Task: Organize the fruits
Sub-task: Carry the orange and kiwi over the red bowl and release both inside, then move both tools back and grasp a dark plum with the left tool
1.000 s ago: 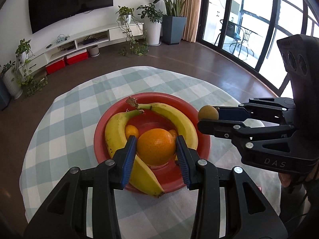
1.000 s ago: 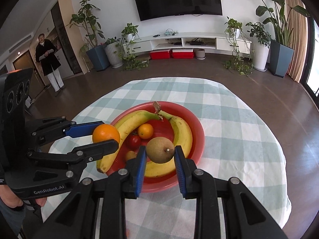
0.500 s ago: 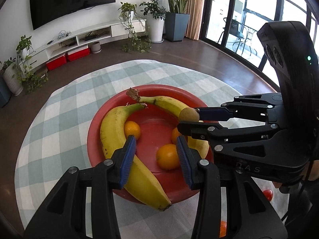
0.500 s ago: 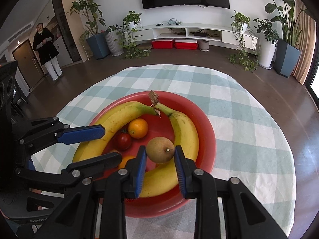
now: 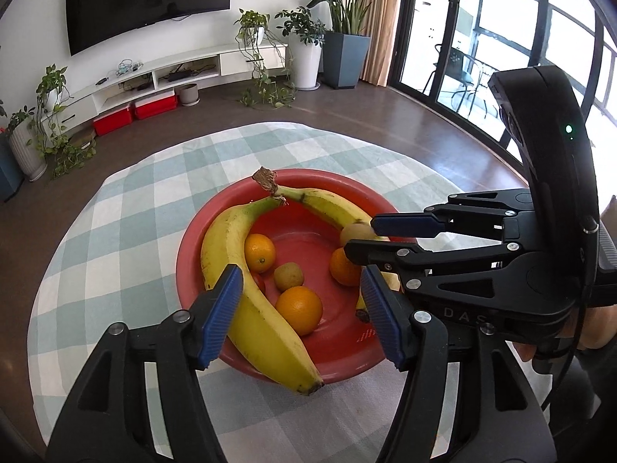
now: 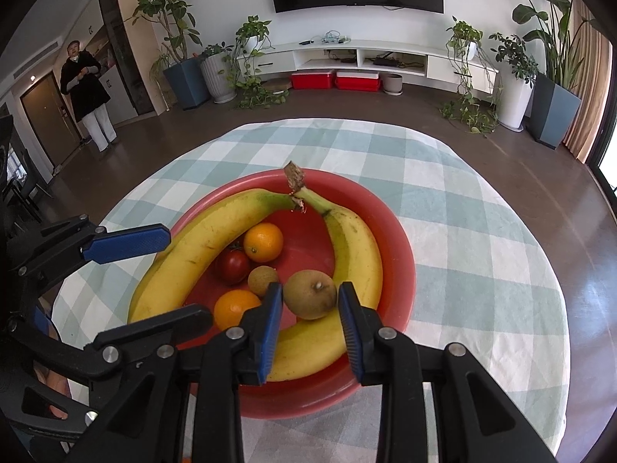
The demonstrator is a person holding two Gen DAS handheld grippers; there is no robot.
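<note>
A red bowl (image 5: 316, 174) (image 6: 405, 262) on the checked cloth holds two bananas (image 5: 223, 239) (image 6: 354, 243), three oranges, a tomato (image 6: 232, 266) and a small brown fruit (image 5: 288, 276). My left gripper (image 5: 299, 274) (image 6: 189, 276) hovers over the bowl's near side, its jaws opening and nothing between the pads; an orange (image 5: 299, 310) lies loose in the bowl below it. My right gripper (image 6: 310, 305) (image 5: 360, 236) is low over the bowl. Its jaws are opening, and a larger brown fruit (image 6: 310, 295) sits between the pads, resting against the right banana.
The round table's cloth (image 5: 127, 231) has bare room all around the bowl. A hand (image 5: 594, 332) holds the right gripper close beside the left one. Far back left a person (image 6: 86, 92) stands by a door. Plants and a TV unit line the walls.
The left jaws let go of the orange, which dropped into the bowl, then spread wider. The right gripper sank into the bowl with the brown fruit and its jaws eased apart.
</note>
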